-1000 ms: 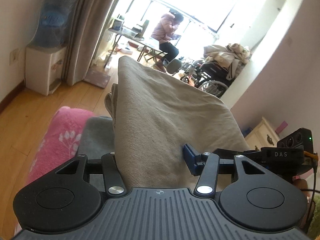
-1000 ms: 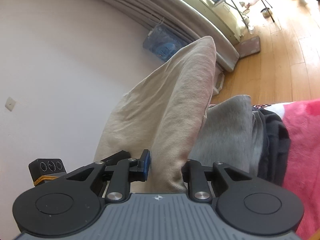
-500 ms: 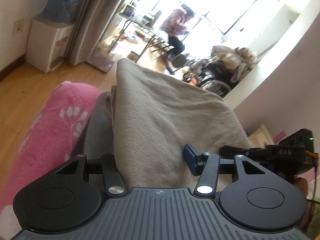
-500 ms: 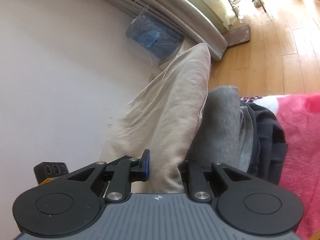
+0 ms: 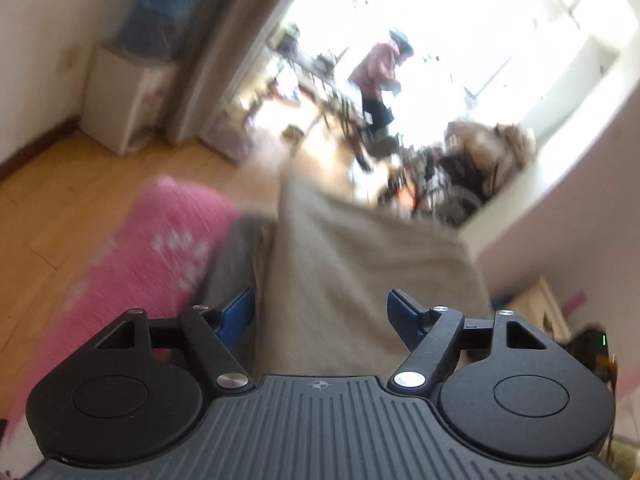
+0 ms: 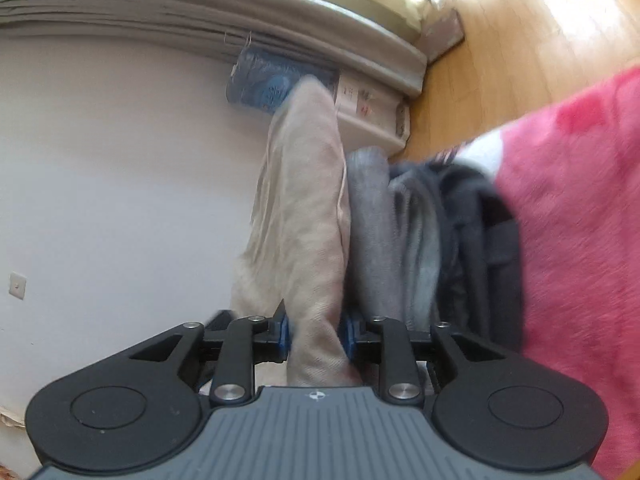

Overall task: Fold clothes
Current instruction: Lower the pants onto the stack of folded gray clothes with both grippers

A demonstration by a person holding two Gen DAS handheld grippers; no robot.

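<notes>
Left claw is opening off the beige garment; right claw, loosening, probably still grips it beside the grey stack, so the placing looks finished.

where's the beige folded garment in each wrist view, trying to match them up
Left wrist: the beige garment fills the lower middle, running up between the opening jaws of the left gripper, whose pads stand clear of it.
Right wrist: it stands as a narrow strip at centre, between the right gripper pads.
Shared landmark: the pink blanket, left there, right here.
</notes>
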